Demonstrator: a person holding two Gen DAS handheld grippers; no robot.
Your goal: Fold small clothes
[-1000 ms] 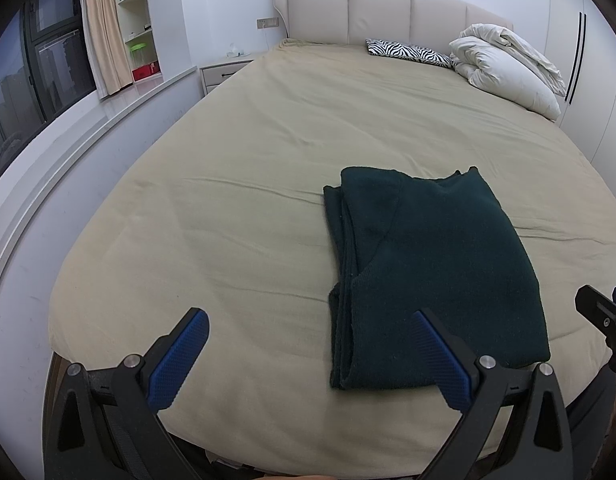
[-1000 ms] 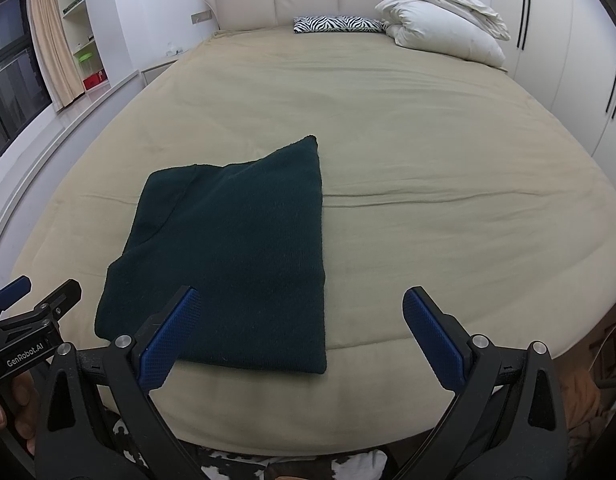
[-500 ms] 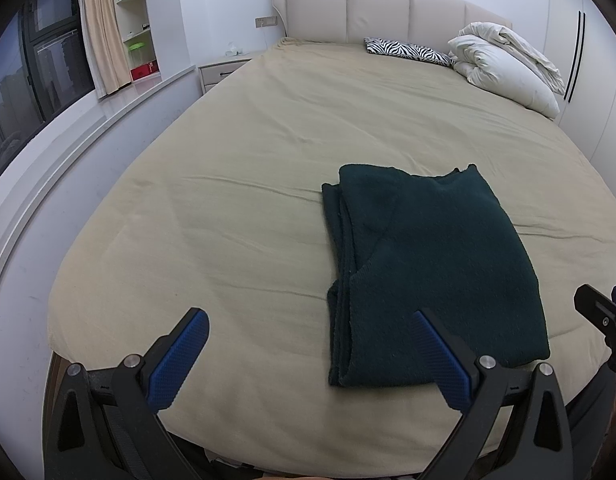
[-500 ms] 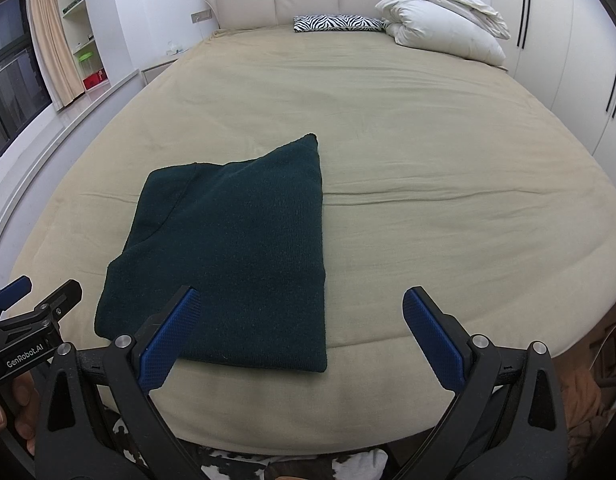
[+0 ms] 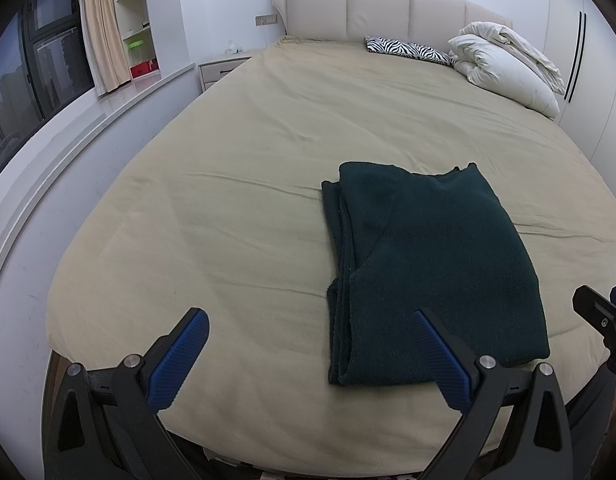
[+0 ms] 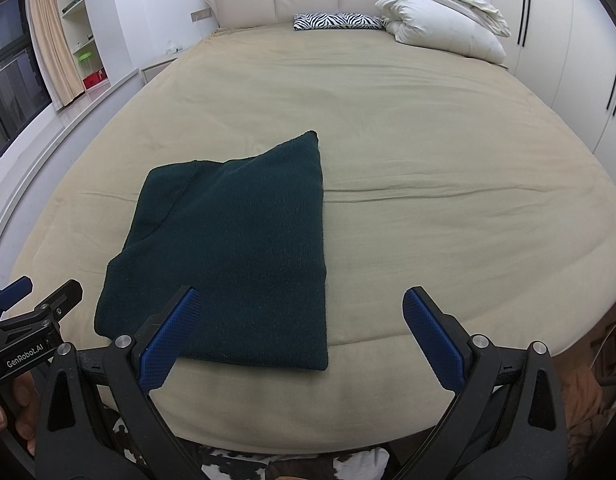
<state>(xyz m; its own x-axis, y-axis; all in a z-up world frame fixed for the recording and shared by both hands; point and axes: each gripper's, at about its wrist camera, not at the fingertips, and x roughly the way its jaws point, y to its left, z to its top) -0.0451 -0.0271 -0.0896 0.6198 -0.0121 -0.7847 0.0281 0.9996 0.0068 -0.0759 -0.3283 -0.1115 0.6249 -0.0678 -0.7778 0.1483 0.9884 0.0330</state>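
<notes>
A dark green knitted garment (image 5: pixel 432 264) lies folded into a neat rectangle near the foot edge of the bed (image 5: pixel 235 184). The right wrist view shows the same garment (image 6: pixel 235 252) left of centre. My left gripper (image 5: pixel 308 334) is open, held above the bed's near edge, with nothing between its blue fingers (image 5: pixel 179 354). My right gripper (image 6: pixel 301 312) is open too and holds nothing; its left blue finger (image 6: pixel 169 334) hangs over the garment's near edge. Each view catches the other gripper at its side margin.
The beige sheet of the bed (image 6: pixel 428 152) stretches to a padded headboard (image 5: pixel 372 12). A zebra-print cushion (image 5: pixel 406 49) and a bundled white duvet (image 5: pixel 508 66) sit at the far right. A nightstand (image 5: pixel 223 68) and window ledge (image 5: pixel 87 120) run along the left.
</notes>
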